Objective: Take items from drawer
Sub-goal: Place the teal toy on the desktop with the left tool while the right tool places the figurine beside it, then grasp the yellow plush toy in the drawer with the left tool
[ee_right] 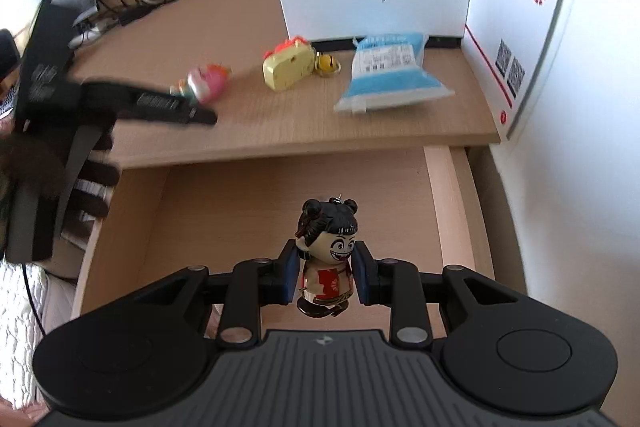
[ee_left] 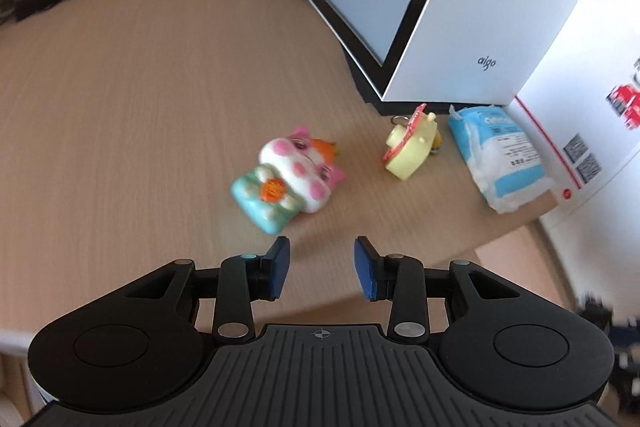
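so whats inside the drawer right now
Only a small figurine shows, upright between the pads of the right hand-held gripper; the drawer floor around it is bare wood. The near part is hidden by the gripper body, the back by the desk top.

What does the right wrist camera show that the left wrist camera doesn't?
Only the right wrist view shows the open drawer and the doll figurine held between the right tongs, plus the left tongs over the desk. Only the left wrist view shows the left tongs open and empty, seen from behind. Both show the desk, the cat squishy toy, the yellow keychain toy, the blue-and-white packet and the white aigo box.
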A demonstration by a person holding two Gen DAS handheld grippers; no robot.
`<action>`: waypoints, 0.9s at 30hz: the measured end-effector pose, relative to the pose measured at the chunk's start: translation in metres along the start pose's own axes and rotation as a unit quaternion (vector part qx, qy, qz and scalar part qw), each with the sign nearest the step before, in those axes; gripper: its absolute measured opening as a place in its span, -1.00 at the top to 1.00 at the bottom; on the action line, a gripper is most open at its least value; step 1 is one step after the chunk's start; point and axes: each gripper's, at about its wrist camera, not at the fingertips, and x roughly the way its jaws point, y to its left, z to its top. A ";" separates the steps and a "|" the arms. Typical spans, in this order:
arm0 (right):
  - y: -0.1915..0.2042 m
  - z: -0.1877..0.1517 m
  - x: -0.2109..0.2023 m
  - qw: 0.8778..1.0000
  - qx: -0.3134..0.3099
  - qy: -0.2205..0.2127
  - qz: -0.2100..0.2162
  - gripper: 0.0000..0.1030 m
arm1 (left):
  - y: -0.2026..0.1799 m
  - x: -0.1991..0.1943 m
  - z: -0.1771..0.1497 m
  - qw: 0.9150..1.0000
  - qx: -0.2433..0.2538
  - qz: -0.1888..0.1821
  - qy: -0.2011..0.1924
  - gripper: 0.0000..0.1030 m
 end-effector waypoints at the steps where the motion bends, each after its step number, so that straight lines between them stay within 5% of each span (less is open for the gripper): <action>1: 0.000 0.005 0.000 1.000 0.003 -0.005 0.002 0.47 | 0.001 -0.006 -0.005 1.000 -0.007 -0.003 -0.003 0.25; 6: 0.001 0.048 -0.007 0.999 -0.004 -0.049 0.006 0.47 | 0.008 -0.034 -0.033 0.998 -0.044 -0.030 -0.019 0.25; 12: 0.013 0.114 0.013 0.992 -0.031 -0.121 0.008 0.45 | 0.021 -0.047 -0.066 0.997 -0.071 -0.021 0.002 0.25; 15: 0.015 0.127 0.034 0.994 -0.020 -0.107 -0.016 -0.17 | 0.027 -0.047 -0.080 0.997 -0.066 -0.008 0.028 0.25; 19: 0.012 0.101 0.040 0.996 -0.004 -0.084 0.017 -0.58 | 0.027 -0.044 -0.095 0.997 -0.042 -0.014 0.063 0.25; 27: -0.003 0.022 0.044 1.000 0.003 -0.004 0.006 -0.75 | 0.010 -0.020 -0.109 0.991 -0.012 -0.041 0.130 0.25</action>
